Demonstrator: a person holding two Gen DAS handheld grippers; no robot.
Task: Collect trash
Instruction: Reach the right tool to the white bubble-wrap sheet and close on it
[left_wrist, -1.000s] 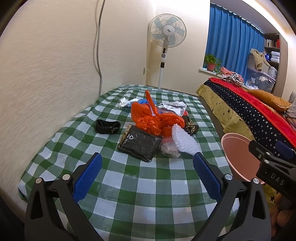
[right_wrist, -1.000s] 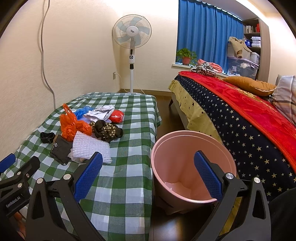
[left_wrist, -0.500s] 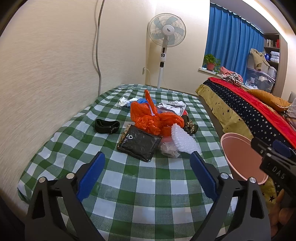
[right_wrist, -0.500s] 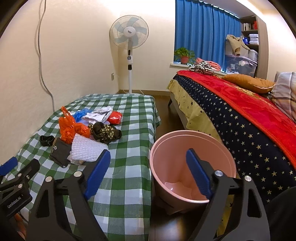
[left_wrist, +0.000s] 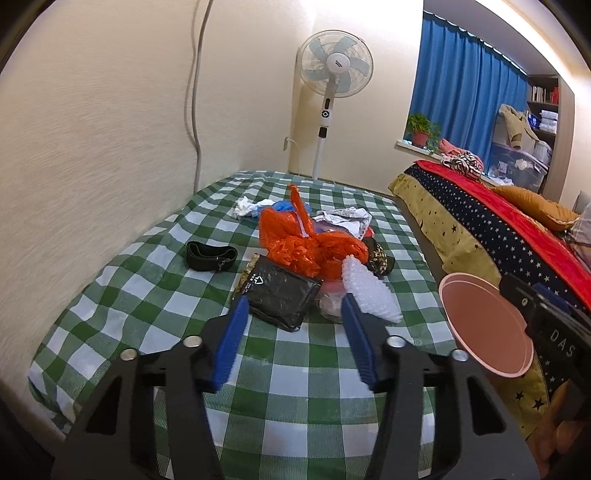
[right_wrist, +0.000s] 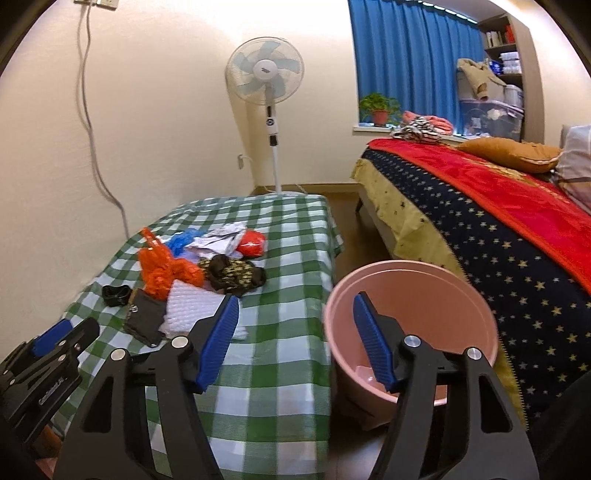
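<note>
Your left gripper (left_wrist: 291, 332) is half open, narrower than before, above bare tablecloth (left_wrist: 155, 295) at lower centre. Trash pile (left_wrist: 295, 254) lies mid-frame. Your right gripper (right_wrist: 295, 332), also narrowed, straddles the table edge and bucket (right_wrist: 410, 291).

- I'm looking into a lived-in home bedroom.
- A bed (right_wrist: 491, 229) with a starry blanket, red throw and orange pillow (right_wrist: 511, 154) fills the right side.
- A standing fan (right_wrist: 266, 79) stands against the wall, beside blue curtains (right_wrist: 410, 62).
- A potted plant (right_wrist: 379, 109) sits on the windowsill.
- Cluttered shelves (left_wrist: 541, 110) occupy the far corner.
</note>
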